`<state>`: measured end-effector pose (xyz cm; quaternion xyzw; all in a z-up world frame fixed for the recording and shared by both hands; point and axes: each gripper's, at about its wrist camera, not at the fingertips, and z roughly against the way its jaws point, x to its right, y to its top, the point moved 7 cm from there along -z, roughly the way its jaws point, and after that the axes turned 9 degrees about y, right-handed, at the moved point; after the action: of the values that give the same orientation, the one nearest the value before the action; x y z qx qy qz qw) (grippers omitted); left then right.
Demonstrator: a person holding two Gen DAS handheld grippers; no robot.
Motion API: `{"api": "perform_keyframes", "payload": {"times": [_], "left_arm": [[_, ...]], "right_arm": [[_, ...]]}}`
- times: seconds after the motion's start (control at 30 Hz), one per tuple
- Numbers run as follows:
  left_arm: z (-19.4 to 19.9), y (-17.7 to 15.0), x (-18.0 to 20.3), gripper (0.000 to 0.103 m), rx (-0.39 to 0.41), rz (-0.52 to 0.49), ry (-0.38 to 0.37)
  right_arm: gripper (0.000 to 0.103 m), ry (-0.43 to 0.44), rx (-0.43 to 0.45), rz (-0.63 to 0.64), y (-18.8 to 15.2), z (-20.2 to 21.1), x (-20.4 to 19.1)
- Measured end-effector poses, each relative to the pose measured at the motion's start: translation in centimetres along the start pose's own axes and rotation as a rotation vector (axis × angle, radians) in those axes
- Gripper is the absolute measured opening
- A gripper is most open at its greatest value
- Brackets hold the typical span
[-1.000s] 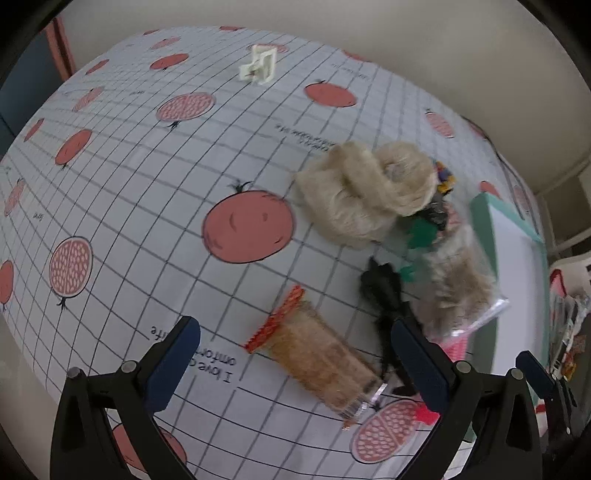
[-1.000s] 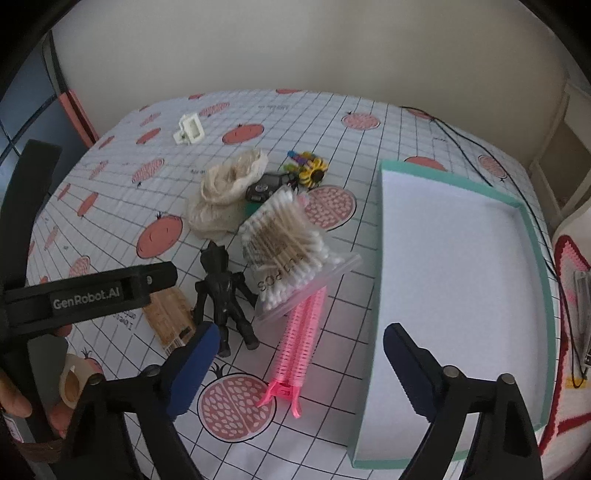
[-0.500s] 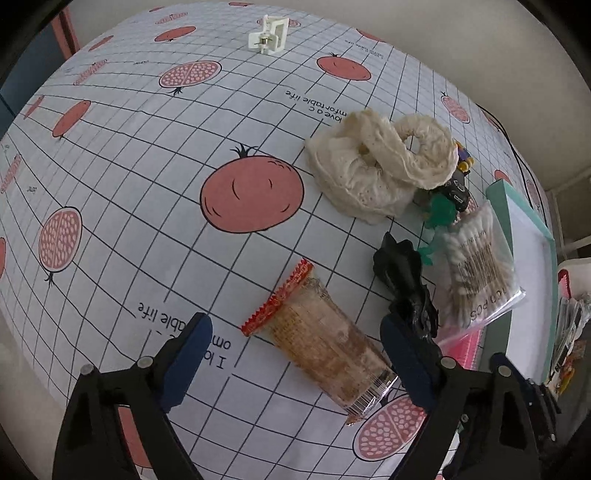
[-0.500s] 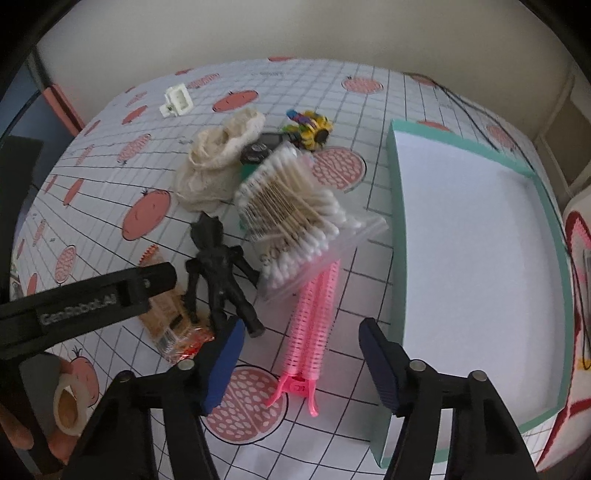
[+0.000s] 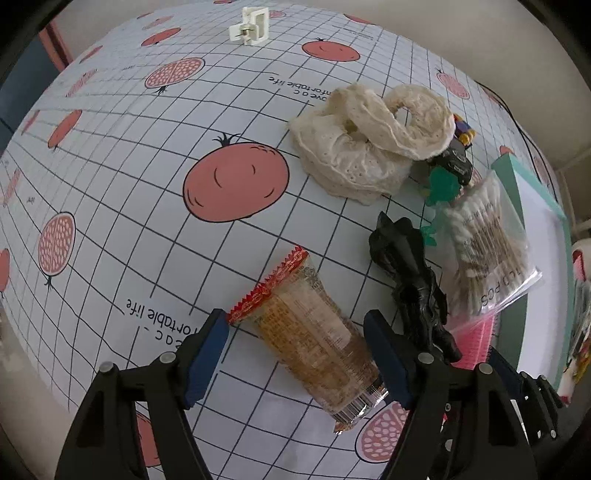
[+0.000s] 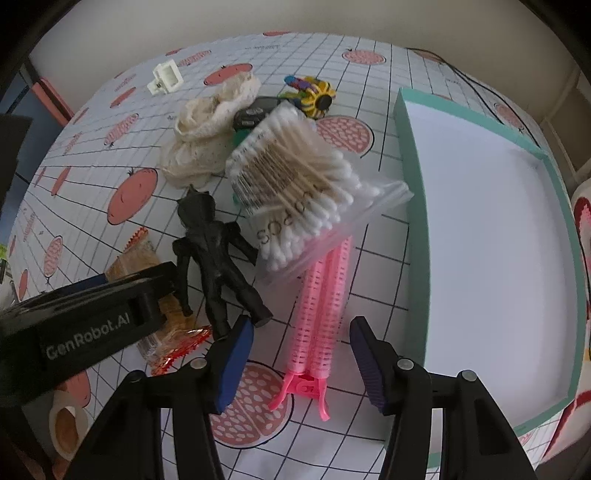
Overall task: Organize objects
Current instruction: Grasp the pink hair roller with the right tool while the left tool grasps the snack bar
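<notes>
Left gripper (image 5: 295, 350) fingers are spread wide, straddling the snack packet (image 5: 314, 339) that is lying flat on the worktop (image 5: 110, 184); blue pads are sitting either side of its middle, not yet touching the wrapper. Right gripper (image 6: 301, 360) fingers are likewise spread, bracketing the clip end of the pink hair roller clip (image 6: 321, 310), pads apart from it. Just beyond the left fingers, to their right, the black figurine (image 5: 410, 280) is lying close to the packet; past it the bag of cotton swabs (image 6: 295, 184) is resting partly on top of the pink clip. Further out: the cream lace cloth (image 5: 365, 147), a small colourful toy (image 6: 312, 90), a white clip (image 5: 251, 27). The teal tray (image 6: 417, 229) is lying to the right of the right fingers, apparently unfilled. Judgement: close squarely across the packet's width, gently, since the contents look brittle; keep the right pad clear of the figurine's legs. For the pink clip, lift by drawing it out from under the swab bag so the bag is not dragged.
</notes>
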<state>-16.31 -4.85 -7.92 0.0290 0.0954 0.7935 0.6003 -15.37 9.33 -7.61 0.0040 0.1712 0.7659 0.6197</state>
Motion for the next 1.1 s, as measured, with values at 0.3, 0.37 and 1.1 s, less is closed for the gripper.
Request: {"api": "perform_keyframes", "payload": {"times": [0.3, 0.37, 1.1], "left_arm": [[-0.1, 0.5, 0.6, 0.076, 0.019, -0.067, 0.065], [-0.1, 0.7, 0.7, 0.076, 0.022, -0.072, 0.072], [0.4, 4.3, 0.7, 0.047, 0.058, -0.129, 0.054]], "right_arm": [[0.058, -0.038, -0.006, 0.034, 0.5, -0.5, -0.5], [0.058, -0.050, -0.006, 0.047, 0.6, -0.6, -0.8], [0.033, -0.028, -0.011, 0.023, 3.6, -1.1, -2.1]]}}
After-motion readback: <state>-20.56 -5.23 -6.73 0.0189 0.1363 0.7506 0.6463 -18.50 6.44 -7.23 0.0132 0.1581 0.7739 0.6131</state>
